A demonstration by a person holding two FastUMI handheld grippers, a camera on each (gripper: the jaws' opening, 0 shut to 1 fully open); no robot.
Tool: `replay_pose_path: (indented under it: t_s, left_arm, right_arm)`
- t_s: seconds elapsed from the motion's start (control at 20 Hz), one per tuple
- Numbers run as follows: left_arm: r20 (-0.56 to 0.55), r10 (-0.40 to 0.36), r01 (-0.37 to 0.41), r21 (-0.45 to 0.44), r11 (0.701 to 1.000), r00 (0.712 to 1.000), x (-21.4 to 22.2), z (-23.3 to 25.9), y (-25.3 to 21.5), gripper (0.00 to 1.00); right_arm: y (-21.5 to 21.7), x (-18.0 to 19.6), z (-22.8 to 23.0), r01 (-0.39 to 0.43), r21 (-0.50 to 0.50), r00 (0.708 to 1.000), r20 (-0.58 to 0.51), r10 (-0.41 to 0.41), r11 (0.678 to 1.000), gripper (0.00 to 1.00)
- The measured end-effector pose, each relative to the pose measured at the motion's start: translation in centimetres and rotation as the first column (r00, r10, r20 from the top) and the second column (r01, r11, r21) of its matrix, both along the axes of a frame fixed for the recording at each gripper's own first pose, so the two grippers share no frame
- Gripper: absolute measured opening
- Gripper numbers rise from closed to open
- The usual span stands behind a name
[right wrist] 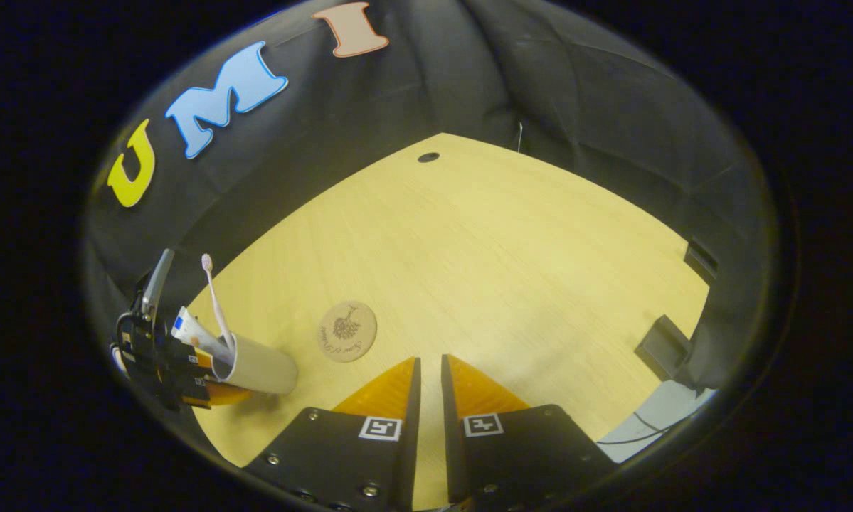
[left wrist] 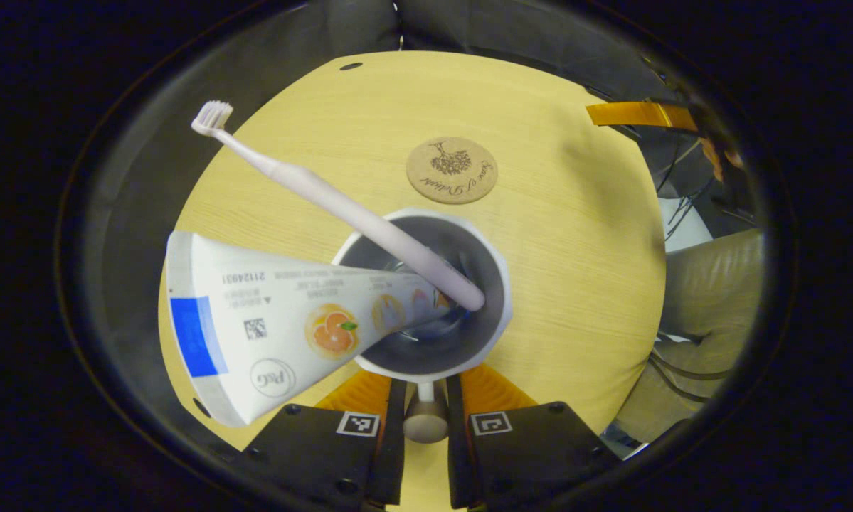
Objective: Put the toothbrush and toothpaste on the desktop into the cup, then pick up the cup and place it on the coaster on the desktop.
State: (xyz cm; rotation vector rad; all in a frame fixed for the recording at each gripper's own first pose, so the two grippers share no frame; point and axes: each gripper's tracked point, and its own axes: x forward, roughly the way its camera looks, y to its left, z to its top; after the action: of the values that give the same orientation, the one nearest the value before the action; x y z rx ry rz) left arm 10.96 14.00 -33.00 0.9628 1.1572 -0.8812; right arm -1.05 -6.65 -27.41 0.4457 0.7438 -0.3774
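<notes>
A white cup (left wrist: 496, 284) stands on the wooden table (left wrist: 575, 235), seen from straight above in the left gripper view. A pale toothbrush (left wrist: 312, 188) and a white toothpaste tube (left wrist: 255, 320) lean out of it to the left. My left gripper (left wrist: 426, 398) is shut on the cup's small handle at its near side. The round cork coaster (left wrist: 452, 169) lies just beyond the cup. In the right gripper view the cup (right wrist: 259, 366), toothbrush (right wrist: 214, 299) and coaster (right wrist: 347, 331) sit at the left. My right gripper (right wrist: 427, 377) hovers over bare table, fingers together and holding nothing.
A cable hole (right wrist: 428, 157) marks the table's far end. Black blocks (right wrist: 664, 345) sit at its right edge. A person's trouser leg (left wrist: 711, 284) and loose cables (left wrist: 682, 206) are beside the table, with an orange strip (left wrist: 639, 114) nearby.
</notes>
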Motion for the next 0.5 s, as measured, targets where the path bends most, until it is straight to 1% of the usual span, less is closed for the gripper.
replay_pose_path:
  t_s: [0.1, 0.15, 0.3, 0.5]
  left_arm:
    - [0.009, 0.004, -0.004, -0.01, 1.0, 1.0, 0.25, 0.1, 0.02, 0.31]
    - [0.014, 0.004, -0.004, -0.014, 1.0, 1.0, 0.26, -0.02, -0.18, 0.34]
    - [0.041, -0.004, 0.006, -0.028, 1.0, 0.999, 0.64, 0.01, -0.57, 0.32]
    - [0.061, -0.01, 0.013, -0.05, 0.999, 0.998, 0.78, -0.31, -0.8, 0.34]
  right_arm:
    - [-0.03, 0.21, 0.11, -0.01, -0.002, 1.0, 0.0, 0.01, 1.0, 0.17]
    - [-0.08, 0.25, 0.04, -0.015, -0.001, 1.0, 0.0, 0.015, 1.0, 0.17]
    - [-0.15, 0.25, -0.25, -0.026, 0.008, 1.0, -0.005, 0.026, 1.0, 0.18]
    - [-0.77, 0.11, -0.14, -0.028, 0.015, 1.0, -0.004, 0.028, 1.0, 0.17]
